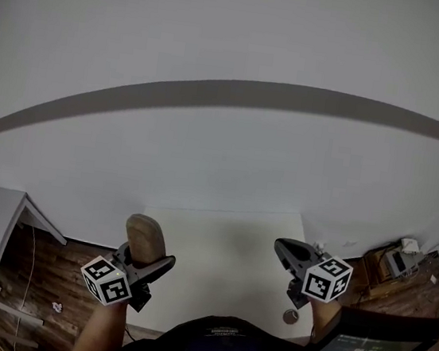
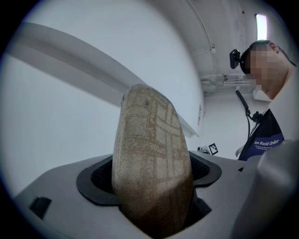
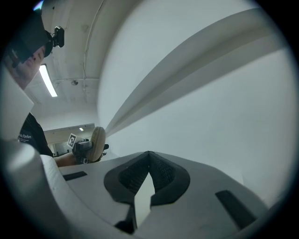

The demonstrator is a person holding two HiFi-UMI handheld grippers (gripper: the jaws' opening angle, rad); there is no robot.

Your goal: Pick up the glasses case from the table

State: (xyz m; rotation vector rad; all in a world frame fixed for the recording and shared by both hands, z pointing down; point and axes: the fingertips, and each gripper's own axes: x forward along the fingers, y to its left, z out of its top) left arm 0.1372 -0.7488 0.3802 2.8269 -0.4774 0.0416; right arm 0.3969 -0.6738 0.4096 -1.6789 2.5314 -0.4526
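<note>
Above the one white table, facing a plain white wall, your left gripper clamps the single glasses case upright between its jaws, off the tabletop. That case is a rounded oval, tan and woven-looking, with a pale lattice pattern. Your right gripper holds nothing, its two dark ribbed pads pinched together, well apart from the case.

I noted the glasses case was tan with a paler grid pattern; table white, floor dark brown wood.
</note>
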